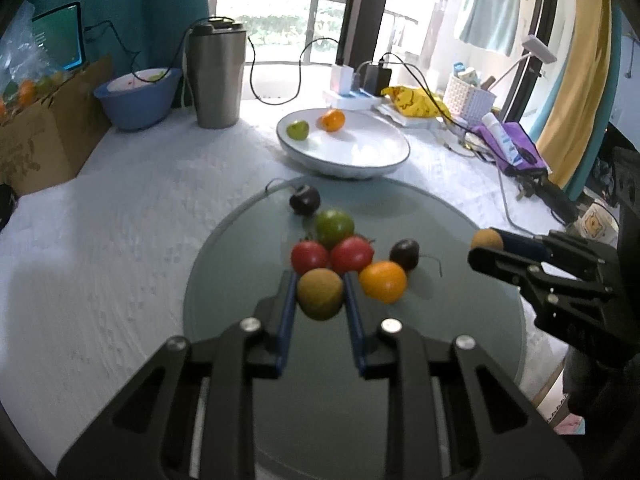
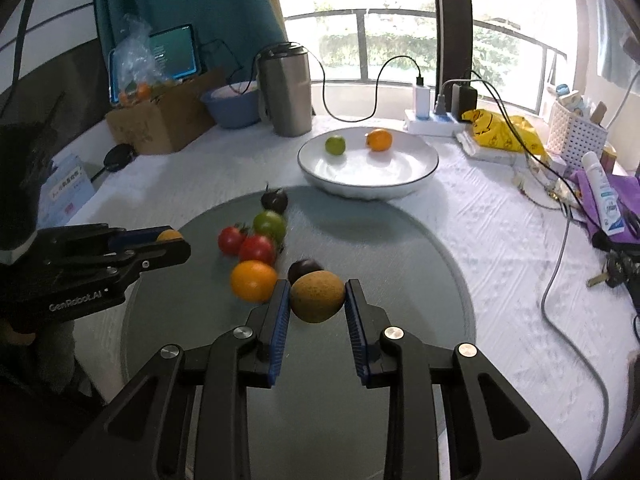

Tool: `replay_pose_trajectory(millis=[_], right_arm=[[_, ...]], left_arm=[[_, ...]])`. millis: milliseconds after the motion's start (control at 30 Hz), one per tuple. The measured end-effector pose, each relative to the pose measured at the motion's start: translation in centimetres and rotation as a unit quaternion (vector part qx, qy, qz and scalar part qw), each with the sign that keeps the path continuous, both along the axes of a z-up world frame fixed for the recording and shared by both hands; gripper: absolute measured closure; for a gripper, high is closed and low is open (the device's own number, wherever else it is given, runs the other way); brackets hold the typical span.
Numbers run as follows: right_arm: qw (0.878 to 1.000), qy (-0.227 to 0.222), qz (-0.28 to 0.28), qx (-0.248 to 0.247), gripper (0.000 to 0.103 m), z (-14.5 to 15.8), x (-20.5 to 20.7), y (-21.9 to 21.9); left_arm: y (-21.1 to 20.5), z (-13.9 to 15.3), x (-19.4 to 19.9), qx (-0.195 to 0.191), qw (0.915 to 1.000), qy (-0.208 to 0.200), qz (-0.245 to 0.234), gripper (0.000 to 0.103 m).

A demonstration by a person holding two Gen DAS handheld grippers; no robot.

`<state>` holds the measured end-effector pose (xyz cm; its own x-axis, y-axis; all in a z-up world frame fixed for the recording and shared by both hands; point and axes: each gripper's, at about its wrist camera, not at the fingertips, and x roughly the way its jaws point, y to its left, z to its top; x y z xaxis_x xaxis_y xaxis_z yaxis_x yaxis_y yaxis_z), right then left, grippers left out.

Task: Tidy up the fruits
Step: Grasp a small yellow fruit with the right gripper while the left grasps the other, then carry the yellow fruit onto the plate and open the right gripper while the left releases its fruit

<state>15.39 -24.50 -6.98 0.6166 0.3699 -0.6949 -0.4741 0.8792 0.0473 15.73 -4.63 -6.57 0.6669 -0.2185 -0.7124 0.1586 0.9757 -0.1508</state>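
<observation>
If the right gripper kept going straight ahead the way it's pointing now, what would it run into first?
The right gripper, shut on a brownish fruit, would likely meet the dark purple fruit just ahead first. The white bowl lies farther along. Depth is uncertain.

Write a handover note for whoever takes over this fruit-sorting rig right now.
Left gripper: jaws shut on a brownish fruit.
Right gripper: jaws shut on a second brownish fruit.
Done: small green fruit and small orange lie in the white bowl.
Left: both held fruits, plus six on the glass disc: two red tomatoes, green tomato, large orange, two dark fruits.
</observation>
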Motion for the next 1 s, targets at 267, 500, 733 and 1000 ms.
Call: replay_pose_trajectory(millis=[267,500,733,1000], right_arm=[[1.000,-0.013,0.003,0.002,0.073,1.3,2.2,-0.1],[1.000,-0.029,0.003,0.004,0.073,2.3,4.8,0.0],[0.999,-0.041,-0.005,0.005,0.073,2.9,7.6,-0.2],[0.999,-0.051,-0.009,-0.003,0.073,3.0,10.9,-0.5]], left_arm=[[-0.1,1.6,2.5,-0.012,0.9997,-0.020,-0.001,0.078],[-0.7,2.5,5.3,-0.014,0.9992,-0.034,-0.015,0.078],[-1.1,2.8,7.9,-0.016,0.9986,-0.042,-0.027,0.078],[-1.6,2.5,11.3,-0.011,0.9982,-0.042,-0.040,0.078]])
